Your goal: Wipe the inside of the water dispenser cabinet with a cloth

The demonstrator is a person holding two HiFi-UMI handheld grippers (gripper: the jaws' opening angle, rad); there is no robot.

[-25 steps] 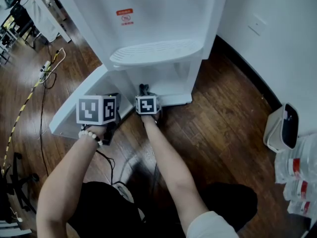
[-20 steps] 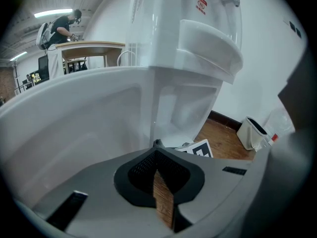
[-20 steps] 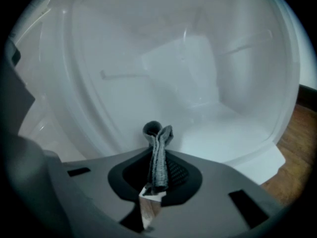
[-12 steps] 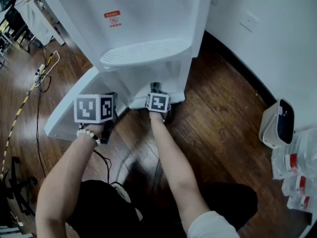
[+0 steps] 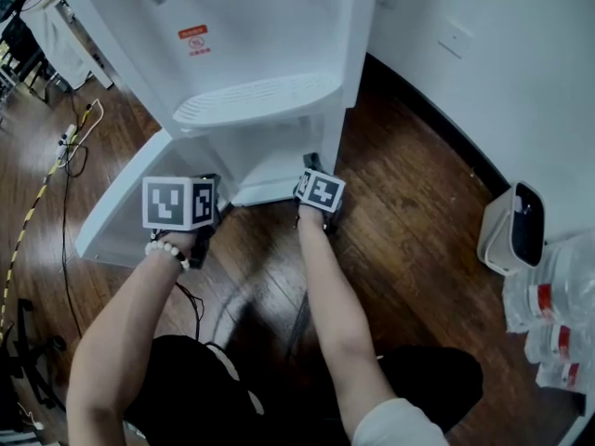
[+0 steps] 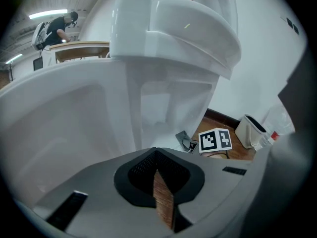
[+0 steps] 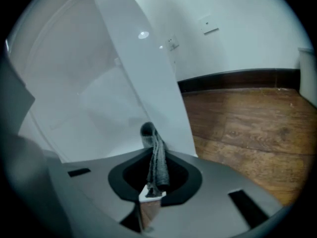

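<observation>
The white water dispenser (image 5: pixel 251 54) stands with its lower door (image 5: pixel 130 203) swung open to the left, and the cabinet opening (image 5: pixel 270 161) shows under the drip tray. My right gripper (image 5: pixel 314 170) is shut on a grey cloth (image 5: pixel 310 163) at the cabinet's right front corner. In the right gripper view the cloth (image 7: pixel 156 157) sticks up from the shut jaws beside the cabinet's side wall (image 7: pixel 148 93). My left gripper (image 5: pixel 200 214) hovers low by the open door's edge. Its jaws are shut with nothing in them (image 6: pixel 157 177).
A white bin (image 5: pixel 511 229) and several plastic bottles (image 5: pixel 558 323) stand on the wooden floor at the right by the wall (image 5: pixel 483 82). Cables (image 5: pixel 65 147) run across the floor at the left. A person (image 6: pixel 57 26) stands far off by a desk.
My right gripper has carried the cloth to the right, from the front of the cabinet opening to its right front corner. The left gripper has stayed by the door.
</observation>
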